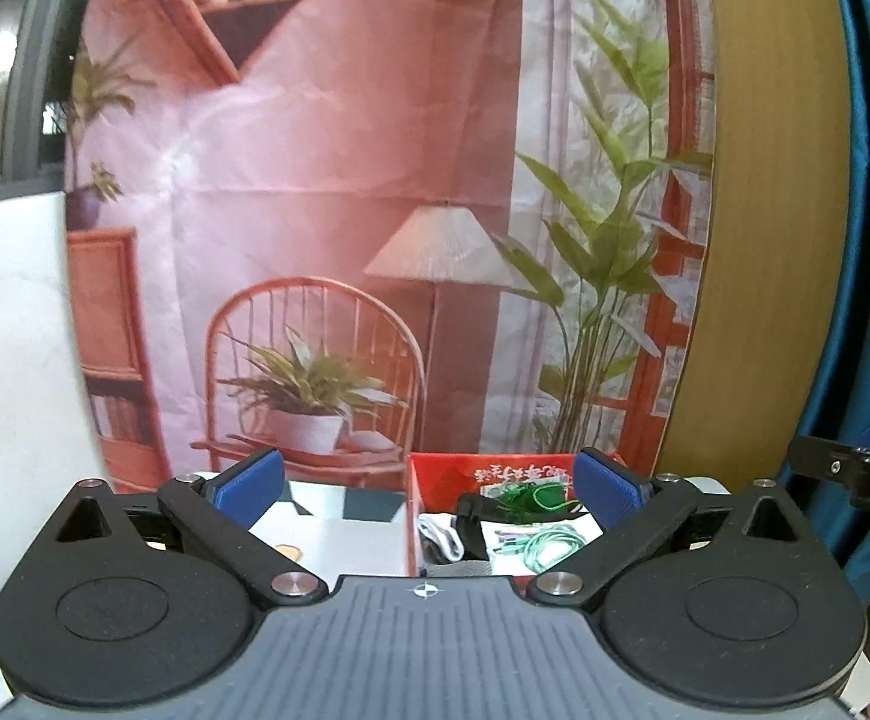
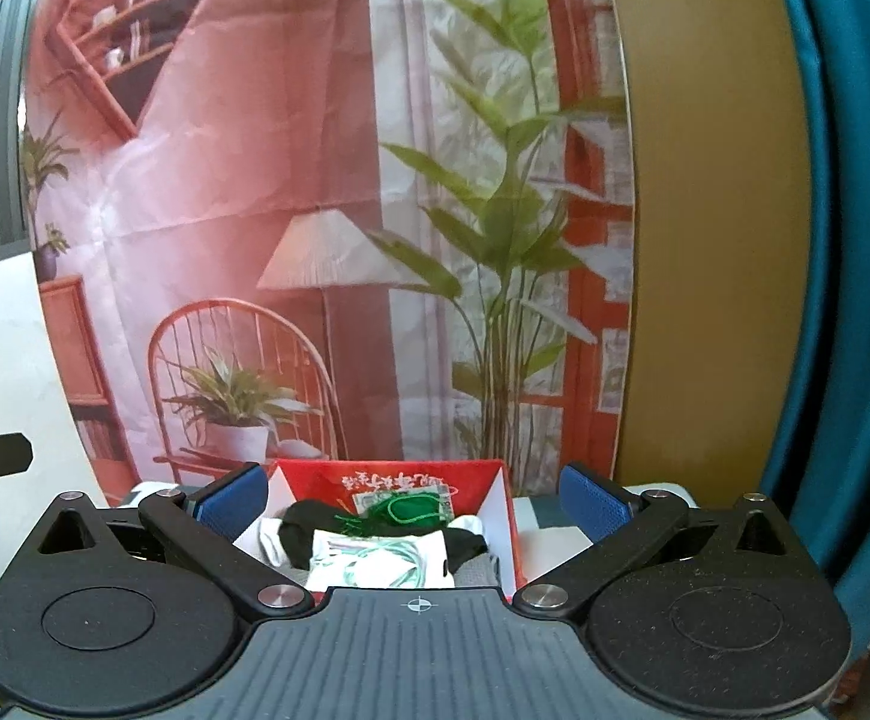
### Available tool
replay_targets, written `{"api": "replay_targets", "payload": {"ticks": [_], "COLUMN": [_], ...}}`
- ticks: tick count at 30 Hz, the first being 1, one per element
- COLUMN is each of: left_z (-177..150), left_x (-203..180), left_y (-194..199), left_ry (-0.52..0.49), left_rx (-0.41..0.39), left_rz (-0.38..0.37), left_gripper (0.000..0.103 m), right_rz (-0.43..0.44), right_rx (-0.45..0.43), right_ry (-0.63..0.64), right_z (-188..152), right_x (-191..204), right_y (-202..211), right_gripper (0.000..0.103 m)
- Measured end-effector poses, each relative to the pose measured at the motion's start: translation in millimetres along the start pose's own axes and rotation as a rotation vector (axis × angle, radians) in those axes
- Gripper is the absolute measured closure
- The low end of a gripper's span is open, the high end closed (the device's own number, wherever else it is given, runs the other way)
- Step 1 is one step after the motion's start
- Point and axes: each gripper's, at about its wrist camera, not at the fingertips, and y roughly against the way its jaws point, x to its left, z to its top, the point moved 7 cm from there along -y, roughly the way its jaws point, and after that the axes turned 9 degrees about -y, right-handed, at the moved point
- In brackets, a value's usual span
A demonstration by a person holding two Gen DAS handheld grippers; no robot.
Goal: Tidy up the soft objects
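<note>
Sitting inside the red box [image 2: 498,516], the soft things are piled up together. A black sock [image 2: 309,519] is lying at the back, a white sock [image 2: 270,540] is resting at the left, and a green string bundle [image 2: 411,510] is sitting on top near the back wall. A white packet with a green cord [image 2: 384,561] is lying at the front of the pile.

The right gripper [image 2: 414,507] is hanging above the box with its blue pads spread wide, and it is holding nothing. The left gripper [image 1: 429,489] is also spread wide and empty. It is pointing more at the left wall of the box and the table [image 1: 327,537] beside it. Both are looking toward the printed backdrop [image 1: 315,210] behind the table.

It looks like most of the tidying is done, because the soft things are already in the box.

Things could go wrong from here. The pile is looking full and lumpy, so a push from a pad might be tipping the packet or the string out over the side. The green string is thin and loose, so it might be catching on a pad and getting pulled up when the gripper is lifting away. The box looks light, so a bump on its wall might be sliding it along the table.
</note>
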Motion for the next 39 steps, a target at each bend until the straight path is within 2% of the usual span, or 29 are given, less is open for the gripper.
{"api": "replay_targets", "payload": {"ticks": [7,13,39], "left_z": [4.1,5.7,-0.8], "left_x": [1.9,-2.4,-1.9], "left_y": [46.1,61.6,58.0], "left_ry": [-0.015,-0.026,-0.030], "left_rx": [-0.033,-0.046,-0.016], "left_rz": [0.034,0.044,0.040], "left_gripper": [0.000,0.000,0.000], "right_rz": [0.006,0.020,0.003], "right_rx": [-0.033,-0.043,-0.032], "right_ry": [0.024,0.029,0.042], "right_z": [6.3,8.0,7.2], "right_x": [10.8,12.1,8.7], "right_y": [47.0,67.6,69.2], "right_gripper": [0.000,0.000,0.000]}}
